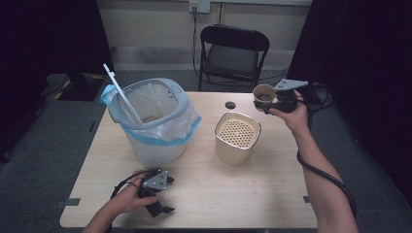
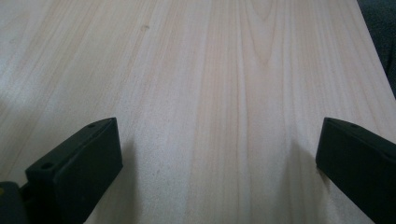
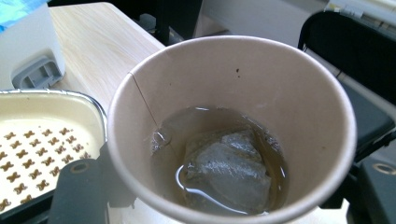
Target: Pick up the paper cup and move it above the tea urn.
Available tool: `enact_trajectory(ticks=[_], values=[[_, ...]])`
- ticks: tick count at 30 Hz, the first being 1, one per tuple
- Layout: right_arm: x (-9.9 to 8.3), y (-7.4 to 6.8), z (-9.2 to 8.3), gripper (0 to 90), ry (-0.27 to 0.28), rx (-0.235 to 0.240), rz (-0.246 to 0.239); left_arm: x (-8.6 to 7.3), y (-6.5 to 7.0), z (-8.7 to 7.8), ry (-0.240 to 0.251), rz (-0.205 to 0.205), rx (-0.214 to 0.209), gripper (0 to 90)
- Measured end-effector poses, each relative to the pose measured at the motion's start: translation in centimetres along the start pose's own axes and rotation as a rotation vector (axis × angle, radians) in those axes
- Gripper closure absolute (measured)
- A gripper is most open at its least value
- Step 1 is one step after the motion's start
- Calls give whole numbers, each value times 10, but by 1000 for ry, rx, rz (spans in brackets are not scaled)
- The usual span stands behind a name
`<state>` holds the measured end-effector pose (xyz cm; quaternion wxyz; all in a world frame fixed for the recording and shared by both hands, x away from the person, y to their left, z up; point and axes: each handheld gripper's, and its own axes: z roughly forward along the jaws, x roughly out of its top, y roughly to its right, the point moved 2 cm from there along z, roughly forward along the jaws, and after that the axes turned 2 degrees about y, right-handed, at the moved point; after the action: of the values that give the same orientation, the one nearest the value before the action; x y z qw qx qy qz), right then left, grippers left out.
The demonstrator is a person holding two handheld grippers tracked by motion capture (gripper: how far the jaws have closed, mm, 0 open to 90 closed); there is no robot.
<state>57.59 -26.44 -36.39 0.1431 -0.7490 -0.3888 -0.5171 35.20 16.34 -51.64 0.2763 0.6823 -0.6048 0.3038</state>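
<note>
Right gripper [image 1: 272, 108] had its fingers clamped on the paper cup [image 1: 264, 93], holding it up off the worktop [image 1: 272, 194] at the far right, just beyond the perforated strainer tub [image 1: 237, 137]. Left gripper [image 1: 163, 209] sat idle near the front edge, fingers [image 2: 77, 163] wide apart with nothing between them but bare wood. Our read on handling: the cup was light, thin-walled and easy to crush, and it carried liquid, so we judged a squeeze low on the side wall as the right grip, firm enough to hold but not to buckle the wall, and the cup kept level until it was over a target. The wet tea bag [image 3: 231, 172] inside would be soft and floppy and could slop out with the liquid on any tilt. The right gripper view showed what the high view could not: brownish tea [image 3: 261, 135] pooled in the bottom with the bag lying in it, and the cup seam. The high view gave the layout instead: the lined bin [image 1: 154, 121] with a white stick [image 1: 121, 94] leaning in it at left, and a small dark disc [image 1: 230, 105] by the far edge, possibly a lid, too small to tell.
</note>
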Motion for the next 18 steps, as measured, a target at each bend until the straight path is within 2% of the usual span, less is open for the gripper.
enact_trajectory(ticks=[3,4,5,9,10,13,14,18], values=[[6,-6,0,276,6,-13,-49,0,0,0,0,0,1,0],[6,-6,0,276,6,-13,-49,0,0,0,0,0,1,0],[10,-10,-1,276,7,-25,-95,0,-1,0,-4,8,3,0],[19,-16,-5,278,44,-34,-130,0,-1,-1,-14,13,4,0],[19,-16,-5,278,44,-34,-130,0,-1,-1,-14,13,4,0],[25,-21,-9,277,48,-55,-186,0,-1,-1,-13,14,5,0],[25,-21,-9,277,48,-55,-186,0,-1,-1,-12,14,4,0],[30,-28,-12,279,39,-86,-282,0,-1,-1,-14,14,7,0]])
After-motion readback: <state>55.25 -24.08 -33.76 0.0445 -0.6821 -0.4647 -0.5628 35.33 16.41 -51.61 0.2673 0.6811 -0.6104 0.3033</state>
